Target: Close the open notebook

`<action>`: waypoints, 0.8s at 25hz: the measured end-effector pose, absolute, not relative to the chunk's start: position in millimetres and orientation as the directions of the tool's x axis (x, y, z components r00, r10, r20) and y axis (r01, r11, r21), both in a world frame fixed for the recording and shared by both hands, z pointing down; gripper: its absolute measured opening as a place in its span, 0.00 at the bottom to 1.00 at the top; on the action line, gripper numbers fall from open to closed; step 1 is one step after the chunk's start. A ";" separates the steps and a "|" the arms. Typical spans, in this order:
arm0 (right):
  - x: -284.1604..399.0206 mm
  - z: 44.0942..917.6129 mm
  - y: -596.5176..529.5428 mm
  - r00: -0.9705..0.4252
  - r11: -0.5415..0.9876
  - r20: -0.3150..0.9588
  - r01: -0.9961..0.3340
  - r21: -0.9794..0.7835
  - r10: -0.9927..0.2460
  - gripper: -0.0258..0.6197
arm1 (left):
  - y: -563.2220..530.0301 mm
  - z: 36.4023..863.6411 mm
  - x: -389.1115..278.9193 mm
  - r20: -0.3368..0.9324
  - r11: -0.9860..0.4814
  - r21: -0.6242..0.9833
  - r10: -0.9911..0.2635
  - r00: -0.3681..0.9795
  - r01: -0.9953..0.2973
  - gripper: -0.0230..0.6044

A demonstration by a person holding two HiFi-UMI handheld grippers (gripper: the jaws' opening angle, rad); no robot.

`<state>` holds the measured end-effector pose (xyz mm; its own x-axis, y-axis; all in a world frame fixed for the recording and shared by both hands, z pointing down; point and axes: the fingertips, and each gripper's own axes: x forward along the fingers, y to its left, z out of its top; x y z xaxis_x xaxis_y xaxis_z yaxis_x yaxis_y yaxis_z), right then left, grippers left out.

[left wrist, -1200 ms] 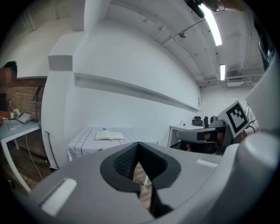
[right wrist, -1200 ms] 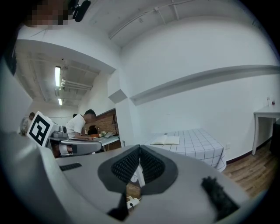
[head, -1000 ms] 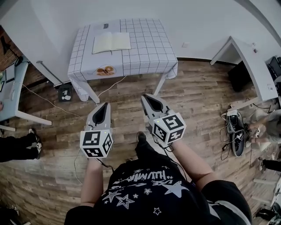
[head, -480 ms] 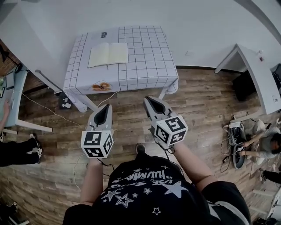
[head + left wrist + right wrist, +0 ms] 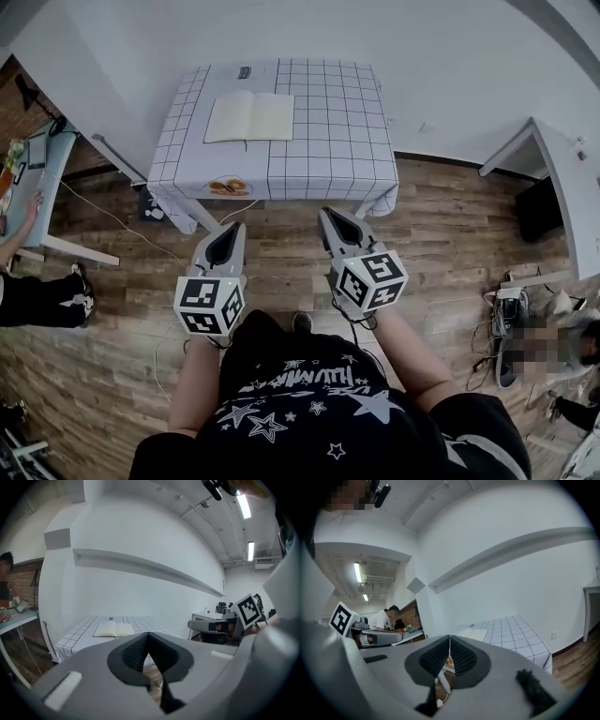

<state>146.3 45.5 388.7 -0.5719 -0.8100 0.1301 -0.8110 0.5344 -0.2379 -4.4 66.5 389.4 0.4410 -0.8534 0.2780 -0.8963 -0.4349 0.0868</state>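
The open notebook (image 5: 249, 117) lies flat, cream pages up, on the far left part of a table with a white checked cloth (image 5: 328, 141). Both grippers hang over the wooden floor, short of the table and well apart from the notebook. My left gripper (image 5: 228, 234) is shut with nothing in it, and so is my right gripper (image 5: 336, 218). In the left gripper view the notebook (image 5: 115, 629) shows beyond the shut left gripper (image 5: 148, 634). The right gripper view has the notebook (image 5: 471, 633) just past the right gripper (image 5: 450, 638).
A grey desk (image 5: 33, 183) with a person's arm on it stands at the left. A white desk (image 5: 558, 173) stands at the right. Cables (image 5: 112, 220) run over the floor by the table's left legs. Shoes and a crouching person (image 5: 553, 342) are at the right.
The table and notebook have drawn nearer and sit lower in the head view. Both grippers have moved forward with me and stay shut.
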 end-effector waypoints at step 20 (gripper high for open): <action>96.4 404.7 -70.6 -0.557 0.520 0.191 -0.828 -0.210 -0.809 0.06 | -60.6 407.8 -69.0 0.281 -0.423 0.123 -0.853 0.440 -0.898 0.05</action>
